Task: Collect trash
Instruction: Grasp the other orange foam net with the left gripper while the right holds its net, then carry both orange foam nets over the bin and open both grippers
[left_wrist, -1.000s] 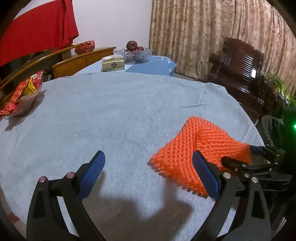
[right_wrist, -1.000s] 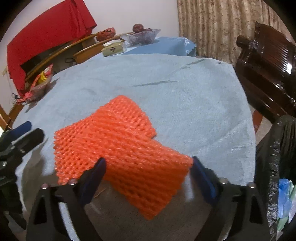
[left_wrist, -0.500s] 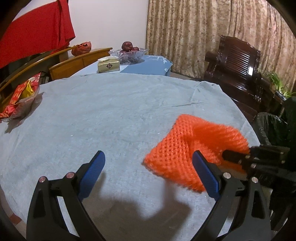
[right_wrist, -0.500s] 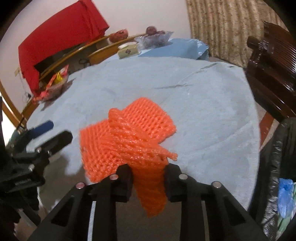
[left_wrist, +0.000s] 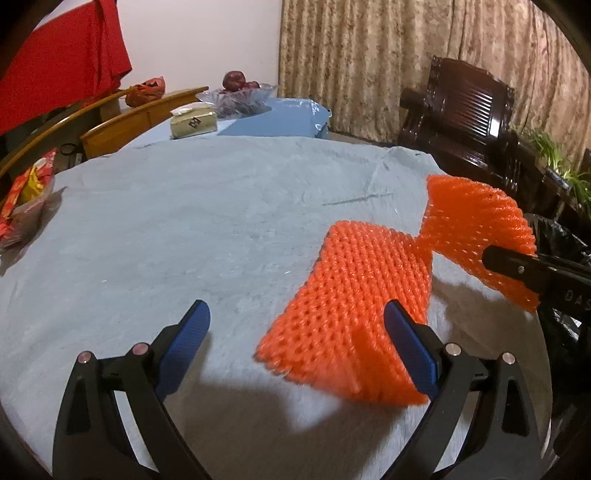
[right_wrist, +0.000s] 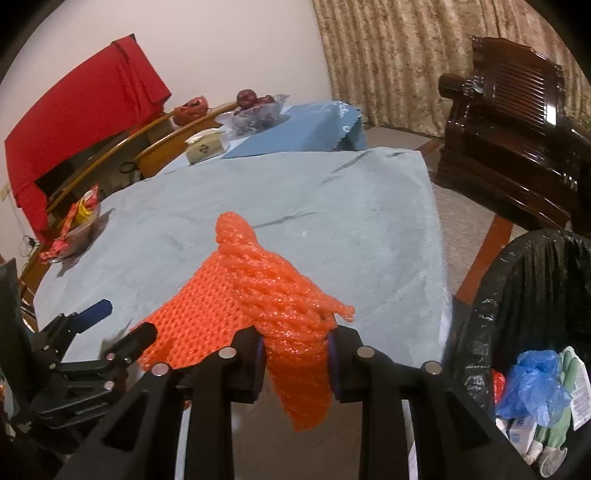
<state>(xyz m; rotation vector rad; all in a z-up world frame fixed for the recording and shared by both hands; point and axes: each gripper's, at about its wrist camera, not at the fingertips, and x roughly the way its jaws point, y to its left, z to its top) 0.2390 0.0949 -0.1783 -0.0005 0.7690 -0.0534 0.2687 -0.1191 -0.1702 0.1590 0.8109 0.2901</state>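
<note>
Right wrist view: my right tool (right_wrist: 295, 354) pinches foam net (right_wrist: 273, 295), left tool (left_wrist: 295, 343) spread empty; net's trailing end may snag it, missing bin (right_wrist: 532, 295).

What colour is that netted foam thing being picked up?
Bright orange foam net, clearest in the left wrist view.

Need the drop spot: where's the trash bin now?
In the right wrist view the bin sits low at the right, off the table's edge, right of the right claw gripping the orange net.

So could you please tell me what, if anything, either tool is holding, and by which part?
The right tool grips the orange foam net by its bunched near edge; the left tool is open, holding nothing.
</note>
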